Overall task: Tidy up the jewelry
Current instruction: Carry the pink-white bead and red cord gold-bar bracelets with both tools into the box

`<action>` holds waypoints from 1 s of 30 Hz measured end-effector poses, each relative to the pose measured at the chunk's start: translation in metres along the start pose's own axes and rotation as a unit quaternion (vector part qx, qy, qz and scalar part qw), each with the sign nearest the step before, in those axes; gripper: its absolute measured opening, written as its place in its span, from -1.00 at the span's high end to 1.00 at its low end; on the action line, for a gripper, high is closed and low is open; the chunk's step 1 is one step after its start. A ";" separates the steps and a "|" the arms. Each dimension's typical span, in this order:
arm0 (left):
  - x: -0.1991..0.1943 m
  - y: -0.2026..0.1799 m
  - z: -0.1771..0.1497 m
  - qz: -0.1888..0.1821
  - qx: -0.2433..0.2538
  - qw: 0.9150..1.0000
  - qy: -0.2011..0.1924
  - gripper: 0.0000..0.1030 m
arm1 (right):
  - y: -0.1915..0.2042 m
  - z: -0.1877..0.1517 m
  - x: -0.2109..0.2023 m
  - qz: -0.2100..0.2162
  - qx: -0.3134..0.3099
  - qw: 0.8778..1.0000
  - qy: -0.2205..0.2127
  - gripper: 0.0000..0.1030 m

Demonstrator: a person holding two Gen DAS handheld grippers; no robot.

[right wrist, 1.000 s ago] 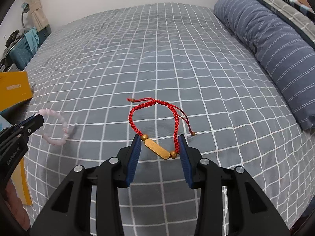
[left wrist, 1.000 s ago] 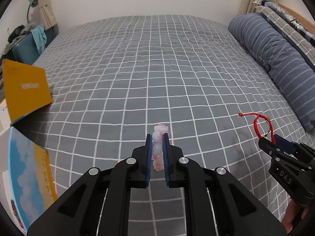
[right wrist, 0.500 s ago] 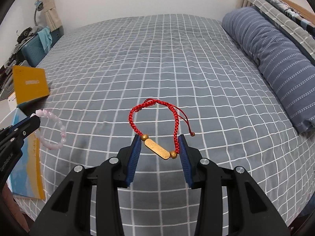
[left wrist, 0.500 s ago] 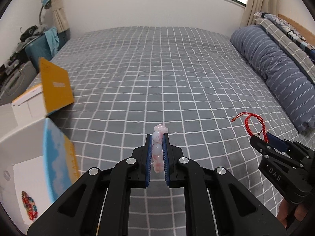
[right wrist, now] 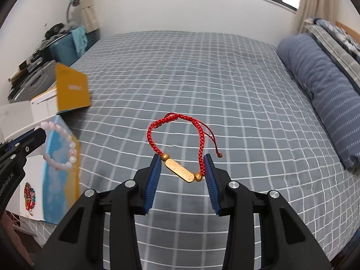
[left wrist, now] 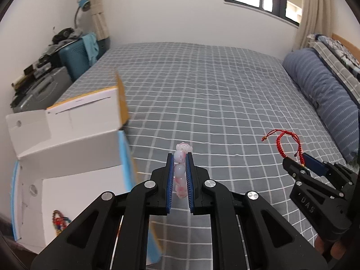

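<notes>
1. Left gripper (left wrist: pixel 179 175): fingers narrow, clamped on the pink bead bracelet (left wrist: pixel 180 173). It's off the bed, held in the air; in the right wrist view it hangs as a loop off the fingertips.
2. Right gripper (right wrist: pixel 182 172): fingers at medium gap, pinching the red cord bracelet (right wrist: pixel 177 139) across its gold bar (right wrist: pixel 180 170). The cord loop stands up above the fingers. Also held clear of the bed.
3. Progress, my read: both pieces picked up, neither stowed yet. One multicolour beaded bracelet (right wrist: pixel 29 195) already lies inside the open white box (left wrist: pixel 74 180), so at least one item looks done. Left to do: drop both held pieces in the box.
4. The box sits at the left edge of the bed (left wrist: pixel 202 90), just beside the left gripper. The right gripper is farther from it.
5. In the way: the box's raised flaps, the yellow flap (right wrist: pixel 72 90) and the blue printed flap (right wrist: pixel 60 175), stand between the grippers and the box cavity. I'd need to go over them, not through.
6. The two grippers are near each other; likely need to take turns at the opening.
7. Around: striped bolster pillow (left wrist: pixel 324 94) on the right of the bed, teal suitcase (left wrist: pixel 74 60) and clutter on the left by the wall. Not in the path.
</notes>
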State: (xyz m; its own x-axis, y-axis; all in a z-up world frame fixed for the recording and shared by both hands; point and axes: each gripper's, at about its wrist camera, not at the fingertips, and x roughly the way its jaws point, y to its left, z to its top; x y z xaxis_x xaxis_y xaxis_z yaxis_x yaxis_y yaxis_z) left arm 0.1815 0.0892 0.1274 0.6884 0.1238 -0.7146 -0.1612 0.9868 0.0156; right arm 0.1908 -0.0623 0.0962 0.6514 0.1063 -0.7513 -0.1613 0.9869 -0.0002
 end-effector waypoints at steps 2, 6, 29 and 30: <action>-0.007 0.017 0.000 0.009 -0.009 1.000 -0.003 0.81 | 0.019 0.002 -0.002 0.007 -0.009 1.000 -0.002 0.28; -0.023 0.047 -0.001 0.020 -0.024 0.999 -0.011 0.81 | 0.056 0.003 -0.010 0.024 -0.030 0.999 -0.009 0.28; -0.029 0.220 -0.083 0.105 -0.111 0.988 0.036 0.80 | 0.264 -0.038 -0.005 0.121 -0.139 0.983 0.018 0.28; -0.026 0.226 -0.088 0.108 -0.113 0.987 0.042 0.80 | 0.270 -0.040 -0.001 0.122 -0.141 0.982 0.023 0.28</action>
State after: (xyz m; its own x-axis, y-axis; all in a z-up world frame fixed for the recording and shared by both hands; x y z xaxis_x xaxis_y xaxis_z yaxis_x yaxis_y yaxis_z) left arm 0.0650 0.3003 0.0878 0.5617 0.3113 -0.7665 -0.4579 0.8886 0.0253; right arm 0.1170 0.1989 0.0704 0.5342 0.3241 -0.7808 -0.5114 0.8593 0.0068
